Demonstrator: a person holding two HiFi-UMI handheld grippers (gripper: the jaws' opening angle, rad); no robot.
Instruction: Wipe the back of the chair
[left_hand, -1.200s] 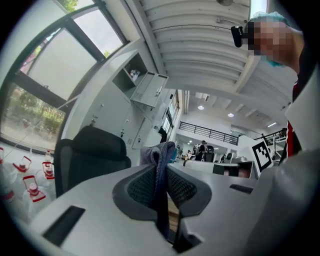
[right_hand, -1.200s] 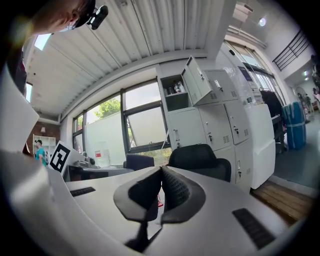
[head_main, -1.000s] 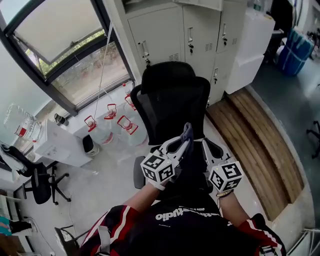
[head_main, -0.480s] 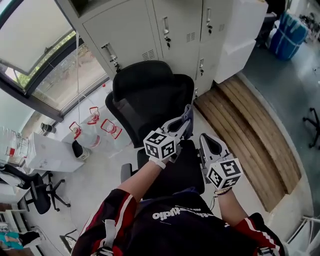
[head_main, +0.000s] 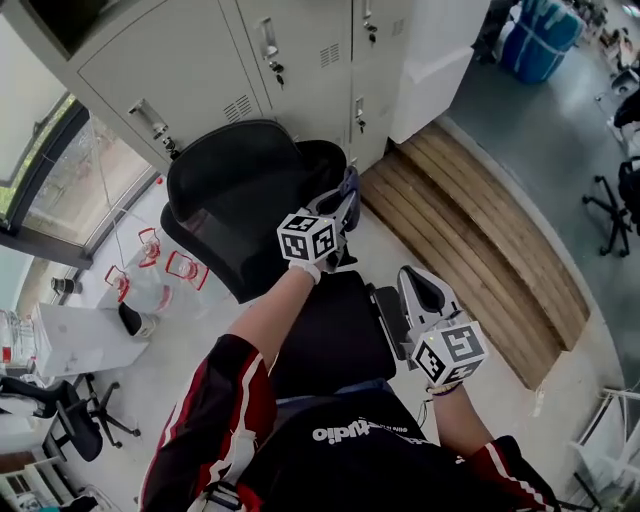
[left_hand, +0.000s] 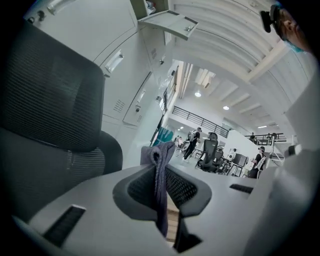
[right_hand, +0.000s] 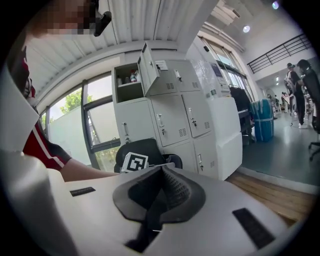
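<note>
Pinching a cloth, clearest in its own view, our left gripper faces the chair back; right gripper clenched empty.

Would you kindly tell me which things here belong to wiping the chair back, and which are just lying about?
For the job: chair back; grey cloth; left tongs, shut on the cloth.
Lying about: lockers; water bottles; wooden platform; right tongs, shut and empty.
</note>
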